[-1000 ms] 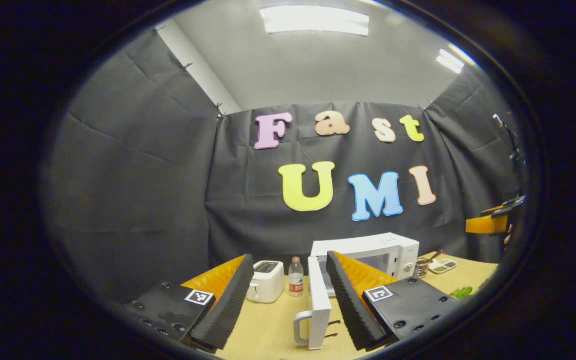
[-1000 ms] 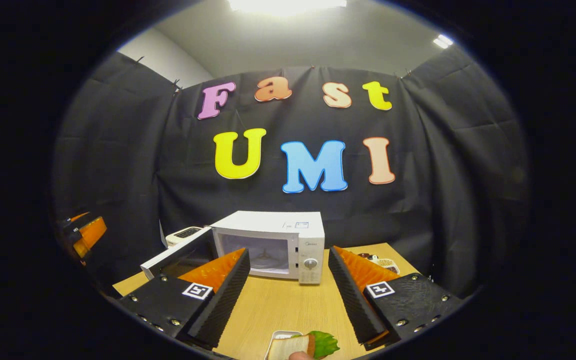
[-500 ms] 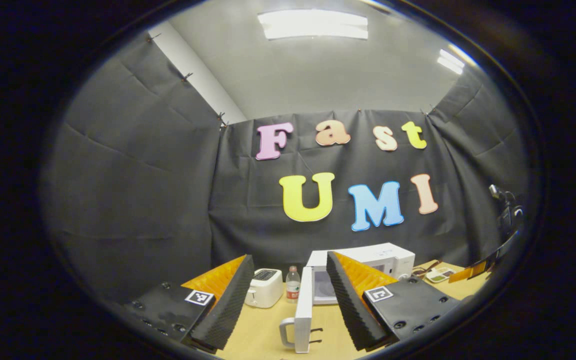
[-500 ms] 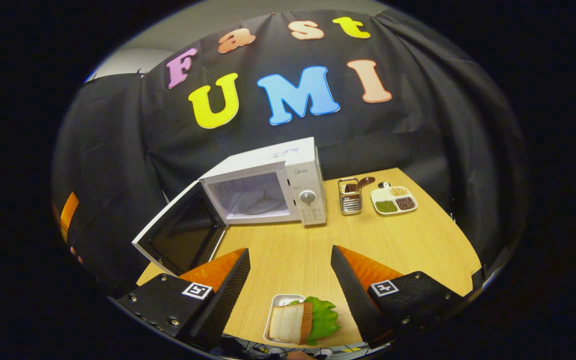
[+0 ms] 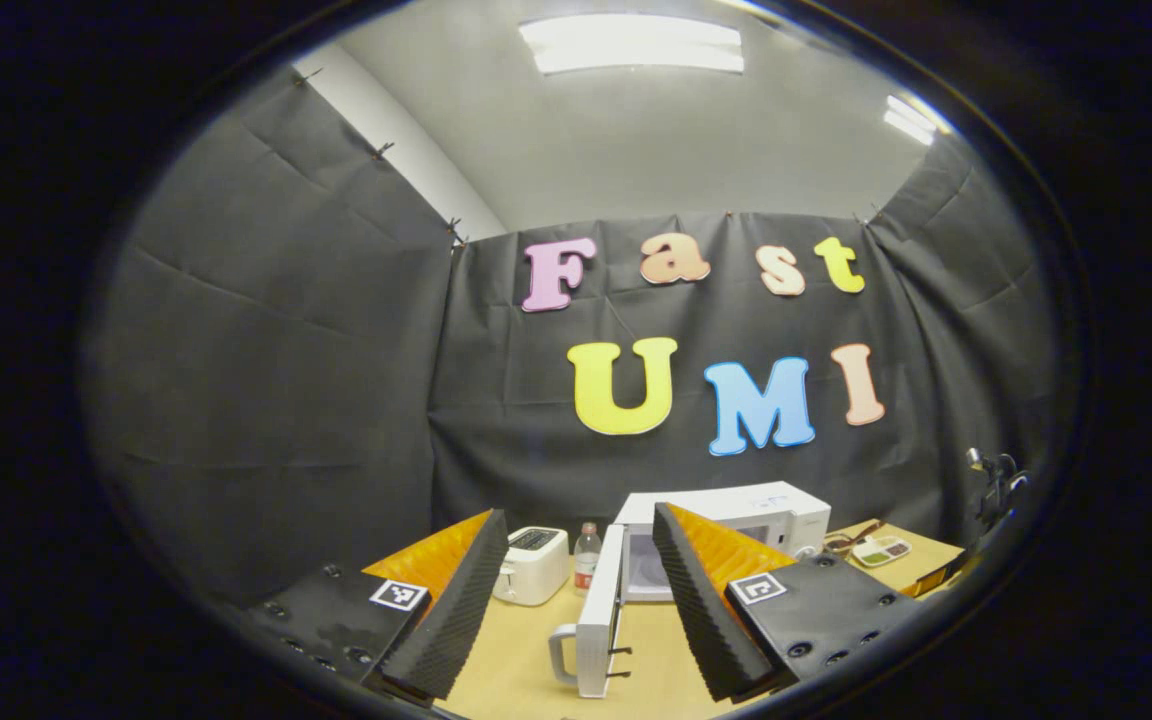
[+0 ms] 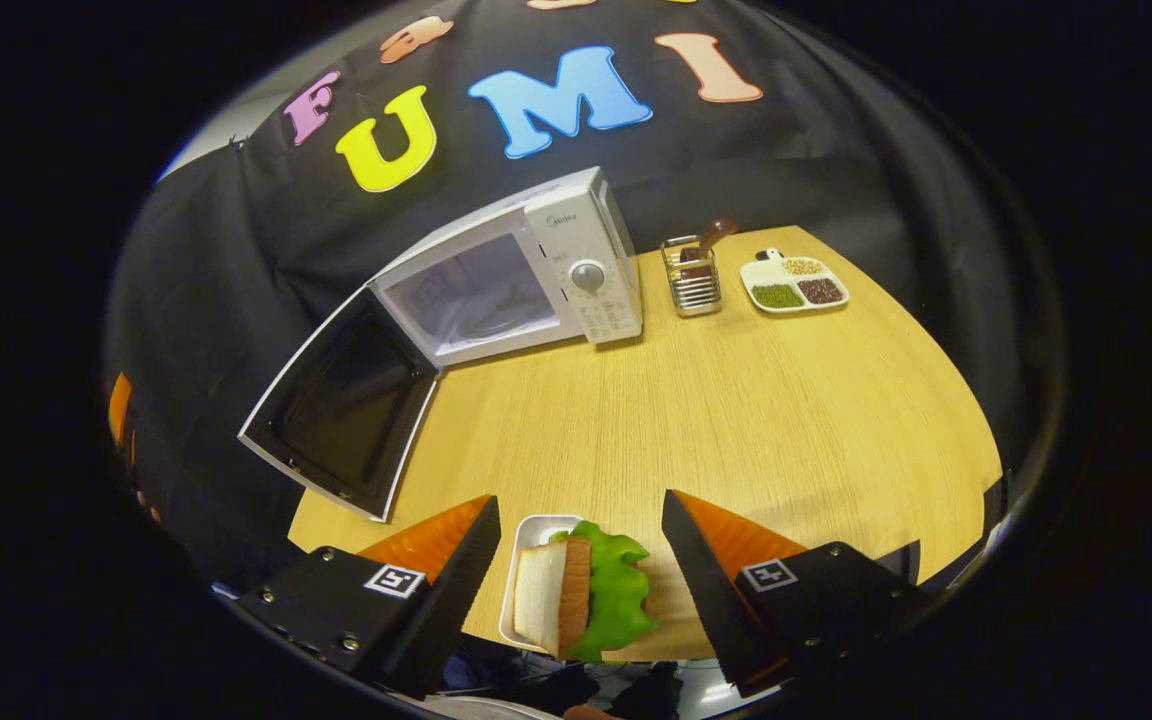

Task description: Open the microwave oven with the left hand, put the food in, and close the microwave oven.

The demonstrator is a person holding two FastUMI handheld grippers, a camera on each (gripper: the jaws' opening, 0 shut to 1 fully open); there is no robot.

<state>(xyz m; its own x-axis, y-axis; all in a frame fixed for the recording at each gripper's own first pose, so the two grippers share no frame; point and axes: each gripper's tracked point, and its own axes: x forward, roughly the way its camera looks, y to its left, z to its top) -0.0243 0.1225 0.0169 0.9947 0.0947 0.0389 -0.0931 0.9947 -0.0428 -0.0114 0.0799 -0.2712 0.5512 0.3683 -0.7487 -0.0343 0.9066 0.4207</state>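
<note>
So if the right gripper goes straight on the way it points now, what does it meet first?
Most likely the sandwich with green lettuce on its small white tray, which lies between the open jaws of the right gripper; depth is hard to judge.

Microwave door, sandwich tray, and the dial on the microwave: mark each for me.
Microwave door (image 6: pixel 341 405), right gripper view: on the dark inner window of the open door.
Sandwich tray (image 6: pixel 526 535), right gripper view: on the white rim at its far left corner.
Dial (image 6: pixel 587 275), right gripper view: on the round knob's face.
</note>
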